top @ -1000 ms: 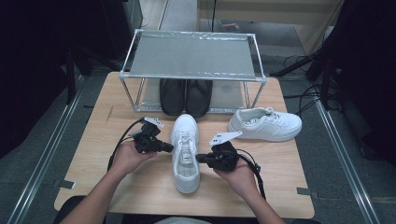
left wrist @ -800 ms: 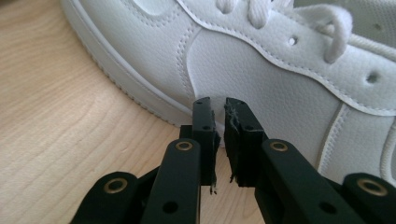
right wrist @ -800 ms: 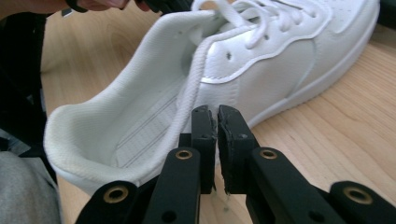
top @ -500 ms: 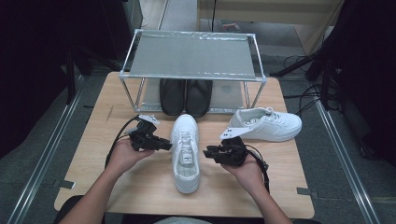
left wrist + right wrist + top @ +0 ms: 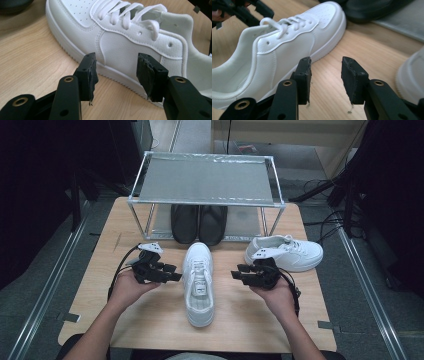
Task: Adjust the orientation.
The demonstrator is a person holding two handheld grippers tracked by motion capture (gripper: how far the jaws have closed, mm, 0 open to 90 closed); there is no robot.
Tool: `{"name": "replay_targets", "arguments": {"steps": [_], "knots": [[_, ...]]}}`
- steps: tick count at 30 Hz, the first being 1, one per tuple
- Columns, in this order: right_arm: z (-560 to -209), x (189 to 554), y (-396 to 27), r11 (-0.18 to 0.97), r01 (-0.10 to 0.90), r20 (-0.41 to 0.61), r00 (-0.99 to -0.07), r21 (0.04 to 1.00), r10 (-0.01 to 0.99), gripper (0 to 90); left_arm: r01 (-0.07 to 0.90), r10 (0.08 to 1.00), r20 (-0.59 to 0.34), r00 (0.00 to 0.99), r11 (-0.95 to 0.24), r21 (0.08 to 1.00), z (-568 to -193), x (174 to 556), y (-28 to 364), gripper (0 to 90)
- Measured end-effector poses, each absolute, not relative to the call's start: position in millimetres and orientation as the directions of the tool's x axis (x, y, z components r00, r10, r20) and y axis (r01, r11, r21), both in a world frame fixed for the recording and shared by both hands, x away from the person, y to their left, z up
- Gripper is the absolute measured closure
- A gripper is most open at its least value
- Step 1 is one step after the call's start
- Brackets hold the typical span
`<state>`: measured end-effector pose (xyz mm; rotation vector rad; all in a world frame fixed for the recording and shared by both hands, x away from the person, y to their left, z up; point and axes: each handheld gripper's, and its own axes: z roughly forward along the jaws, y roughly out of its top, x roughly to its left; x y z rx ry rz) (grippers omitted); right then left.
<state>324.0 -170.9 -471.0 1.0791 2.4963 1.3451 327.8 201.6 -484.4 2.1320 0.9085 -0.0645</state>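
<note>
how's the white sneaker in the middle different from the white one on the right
The middle sneaker lies lengthwise, toe toward the shoe rack, while the right sneaker lies crosswise, toe pointing right. The middle sneaker sits between the left tongs and right tongs, both open and off it; the right sneaker lies just beyond the right tongs. Both are white, laced, upright on the table.

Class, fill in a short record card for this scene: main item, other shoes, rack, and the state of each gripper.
Main item: white sneaker, on the table between both grippers, toe toward the rack
Other shoes: second white sneaker on its right; black shoes under the rack
Rack: metal shelf, top bare
Left gripper: just opened, holding nothing
Right gripper: just opened, holding nothing
</note>
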Motion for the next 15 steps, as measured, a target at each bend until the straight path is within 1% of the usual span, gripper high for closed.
{"name": "replay_targets", "arguments": {"steps": [10,15], "knots": [[-460,343,-202,0.291,0.564,0.239,-0.684,0.773,0.69,60.8,0.631,0.596,-0.326,0.734,-0.42,0.653,-487,318,209,47.7],[-458,350,-215,0.268,0.563,0.229,-0.659,0.782,0.717,60.7,0.634,0.601,-0.322,0.731,-0.425,0.646,-488,315,209,46.9]]}}
